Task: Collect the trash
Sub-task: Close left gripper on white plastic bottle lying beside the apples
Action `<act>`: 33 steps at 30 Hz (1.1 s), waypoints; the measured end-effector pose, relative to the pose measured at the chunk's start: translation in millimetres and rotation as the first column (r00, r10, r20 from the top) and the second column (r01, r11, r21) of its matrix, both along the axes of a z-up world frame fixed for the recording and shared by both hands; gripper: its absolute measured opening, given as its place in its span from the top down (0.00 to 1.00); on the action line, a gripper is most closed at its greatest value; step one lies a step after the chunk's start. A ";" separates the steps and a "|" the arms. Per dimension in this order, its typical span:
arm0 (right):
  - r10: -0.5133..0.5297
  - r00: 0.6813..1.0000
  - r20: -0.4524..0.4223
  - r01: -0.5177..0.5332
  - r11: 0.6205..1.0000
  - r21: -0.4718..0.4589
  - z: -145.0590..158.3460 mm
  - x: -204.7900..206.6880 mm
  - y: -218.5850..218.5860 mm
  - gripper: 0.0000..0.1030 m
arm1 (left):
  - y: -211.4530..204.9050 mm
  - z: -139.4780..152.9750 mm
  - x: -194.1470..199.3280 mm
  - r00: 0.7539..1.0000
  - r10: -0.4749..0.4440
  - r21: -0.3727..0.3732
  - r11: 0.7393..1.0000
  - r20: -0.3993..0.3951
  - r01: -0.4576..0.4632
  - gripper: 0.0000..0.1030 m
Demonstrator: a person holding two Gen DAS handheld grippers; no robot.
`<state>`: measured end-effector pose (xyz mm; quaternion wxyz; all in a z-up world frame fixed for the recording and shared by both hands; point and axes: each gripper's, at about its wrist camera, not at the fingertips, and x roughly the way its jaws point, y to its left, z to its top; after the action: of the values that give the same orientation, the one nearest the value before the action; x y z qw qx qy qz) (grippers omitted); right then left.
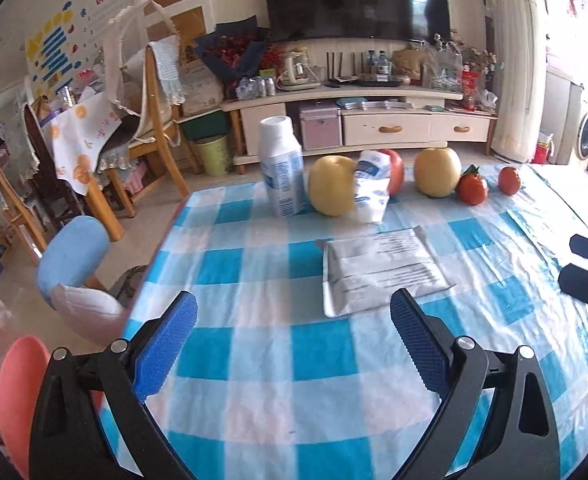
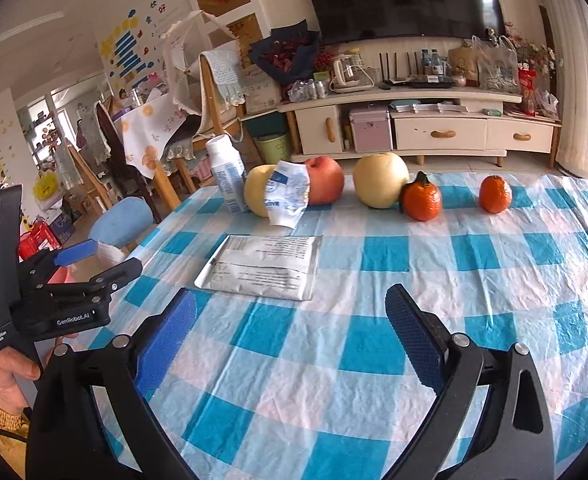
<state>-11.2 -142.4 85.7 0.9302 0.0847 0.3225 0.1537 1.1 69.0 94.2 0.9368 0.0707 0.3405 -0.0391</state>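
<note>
Left gripper [image 1: 294,344]: jaws wide, empty, low over the cloth [image 1: 254,360].
Right gripper [image 2: 290,344]: jaws wide, empty, same height.
Pouch [image 1: 381,272]: nearest trash — flat grey foil pack lying on the cloth just ahead of both grippers. Looks light, thin, limp, probably slick; pinch a raised edge or corner, not the flat face.
Wrapper [image 1: 371,188]: crumpled white-blue, leaning on a pear [image 1: 329,190] behind the pouch. Soft, light — grab anywhere on the crumple.
Bottle [image 1: 280,164]: upright, far left of the fruit row; likely empty and tippy, grip mid-body.
Fruit: not trash, leave.
</note>
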 end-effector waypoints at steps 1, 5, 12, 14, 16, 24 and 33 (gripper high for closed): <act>-0.005 1.000 -0.007 0.005 1.000 0.000 -1.5 1.4 -4.7 0.07 | -10.6 0.1 9.4 1.000 -0.003 -0.011 1.000 -0.005 0.003 0.07; -0.018 0.999 -0.030 0.018 1.000 0.020 -8.0 7.3 -21.0 0.07 | -49.9 -3.2 48.1 1.000 -0.009 -0.050 0.999 -0.006 0.009 0.07; -0.020 0.998 -0.059 0.024 0.997 0.067 -15.1 14.7 -41.4 0.07 | -91.0 -32.9 124.4 0.995 0.014 -0.091 0.996 -0.094 -0.022 0.07; -0.025 0.997 -0.068 0.031 0.996 0.081 -17.0 16.3 -46.3 0.07 | -98.1 -42.9 141.8 0.992 0.035 -0.081 0.996 -0.118 -0.045 0.07; -0.030 0.997 -0.075 0.038 0.994 0.104 -17.5 18.1 -51.0 0.07 | -104.4 -51.1 157.0 0.988 0.064 -0.060 0.996 -0.138 -0.073 0.07; -0.001 0.997 -0.075 0.012 0.989 0.145 -15.5 18.6 -52.4 0.07 | -118.1 -71.7 197.2 0.968 0.179 0.041 0.984 -0.176 -0.175 0.07; -0.013 0.997 -0.082 0.026 0.988 0.155 -16.3 19.1 -57.4 0.07 | -104.8 -65.8 199.4 0.958 0.256 0.116 0.963 -0.128 -0.242 0.48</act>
<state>7.8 -199.7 69.4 0.9083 0.1665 0.3460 0.1658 200.6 -35.8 28.4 0.9030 0.0705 0.4140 0.0912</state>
